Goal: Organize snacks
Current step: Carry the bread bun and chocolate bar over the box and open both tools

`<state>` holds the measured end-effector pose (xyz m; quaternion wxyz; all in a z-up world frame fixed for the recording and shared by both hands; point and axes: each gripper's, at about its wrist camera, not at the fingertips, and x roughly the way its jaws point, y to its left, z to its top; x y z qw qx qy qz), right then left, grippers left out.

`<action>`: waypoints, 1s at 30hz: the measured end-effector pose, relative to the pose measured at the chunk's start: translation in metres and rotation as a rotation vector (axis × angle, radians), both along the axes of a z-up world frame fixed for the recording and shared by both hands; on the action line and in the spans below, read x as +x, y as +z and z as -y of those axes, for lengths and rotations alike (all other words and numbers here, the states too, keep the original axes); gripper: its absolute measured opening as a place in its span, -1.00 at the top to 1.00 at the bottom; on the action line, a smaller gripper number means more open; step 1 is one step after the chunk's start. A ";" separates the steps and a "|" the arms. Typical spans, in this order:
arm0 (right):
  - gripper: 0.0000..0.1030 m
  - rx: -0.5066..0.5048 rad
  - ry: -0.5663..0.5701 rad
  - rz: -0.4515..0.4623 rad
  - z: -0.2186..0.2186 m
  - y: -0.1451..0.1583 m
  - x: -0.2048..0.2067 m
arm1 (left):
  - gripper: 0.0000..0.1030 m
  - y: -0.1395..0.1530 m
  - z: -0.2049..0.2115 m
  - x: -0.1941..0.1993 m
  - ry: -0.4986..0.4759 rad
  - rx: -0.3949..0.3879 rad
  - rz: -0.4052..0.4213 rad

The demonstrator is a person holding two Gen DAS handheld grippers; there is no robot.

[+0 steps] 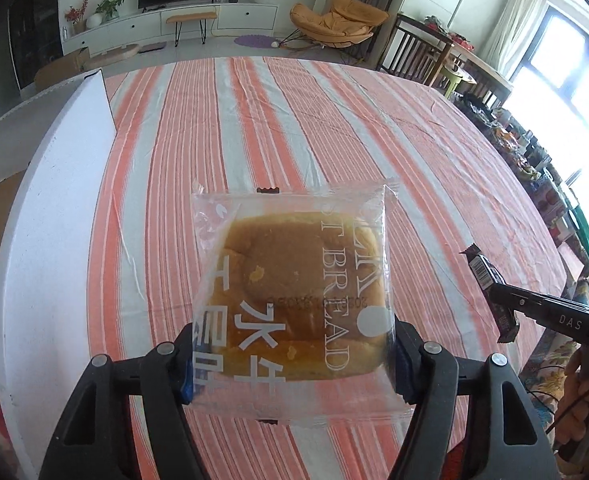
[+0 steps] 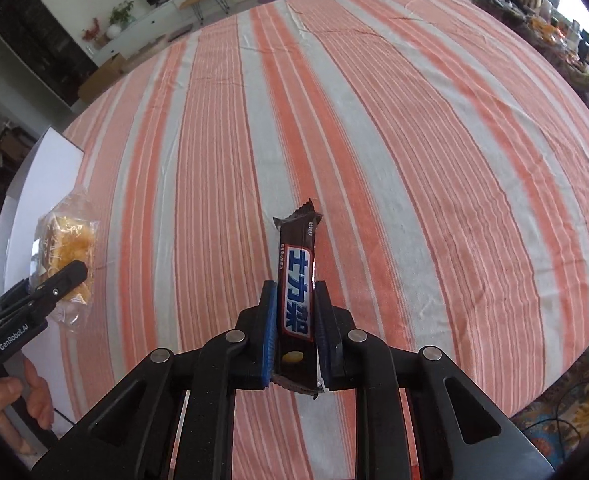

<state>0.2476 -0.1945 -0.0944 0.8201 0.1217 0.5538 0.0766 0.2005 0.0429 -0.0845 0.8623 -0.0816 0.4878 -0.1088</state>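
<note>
My left gripper [image 1: 292, 360] is shut on a clear-wrapped bread bun [image 1: 294, 296] and holds it above the striped tablecloth [image 1: 294, 128]. My right gripper [image 2: 292, 320] is shut on a dark brown chocolate bar [image 2: 296, 280] that points forward over the cloth. The bar and the right gripper also show at the right edge of the left wrist view [image 1: 490, 280]. The bread and the left gripper show at the left edge of the right wrist view [image 2: 68, 256].
A white box [image 1: 54, 208] with an open flap stands at the table's left side. A cluttered side table with several snack items [image 1: 534, 160] lies at the right. Chairs, a TV cabinet and plants stand beyond the table's far edge.
</note>
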 end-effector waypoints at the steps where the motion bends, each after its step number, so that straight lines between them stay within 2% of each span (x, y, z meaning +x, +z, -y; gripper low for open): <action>1: 0.65 0.019 0.003 0.011 -0.001 0.008 -0.005 | -0.35 0.010 0.000 -0.010 -0.009 -0.040 0.011; 4: 0.65 0.073 0.045 0.059 -0.014 0.034 -0.020 | -0.35 0.049 -0.006 -0.041 -0.026 -0.160 0.061; 7: 0.65 0.131 0.126 0.122 -0.044 0.065 -0.032 | -0.35 0.095 -0.026 -0.073 -0.032 -0.221 0.143; 11: 0.65 0.223 0.263 0.196 -0.107 0.108 -0.051 | -0.35 0.144 -0.079 -0.110 0.027 -0.206 0.250; 14: 0.65 0.299 0.367 0.232 -0.158 0.131 -0.064 | -0.35 0.159 -0.131 -0.130 0.126 -0.138 0.282; 18: 0.65 0.350 0.500 0.240 -0.227 0.140 -0.080 | -0.35 0.146 -0.203 -0.145 0.317 0.008 0.275; 21: 0.65 0.341 0.580 0.207 -0.277 0.126 -0.089 | -0.35 0.118 -0.246 -0.153 0.436 0.051 0.234; 25: 0.64 0.299 0.659 0.178 -0.325 0.097 -0.095 | -0.36 0.074 -0.268 -0.157 0.504 0.143 0.174; 28: 0.32 0.273 0.704 0.148 -0.351 0.072 -0.099 | -0.47 0.048 -0.266 -0.156 0.506 0.183 0.137; 29: -0.01 0.271 0.712 0.137 -0.355 0.065 -0.100 | -0.58 0.044 -0.267 -0.159 0.502 0.183 0.136; 30: -0.10 0.265 0.712 0.135 -0.355 0.061 -0.100 | -0.65 0.042 -0.263 -0.158 0.502 0.190 0.147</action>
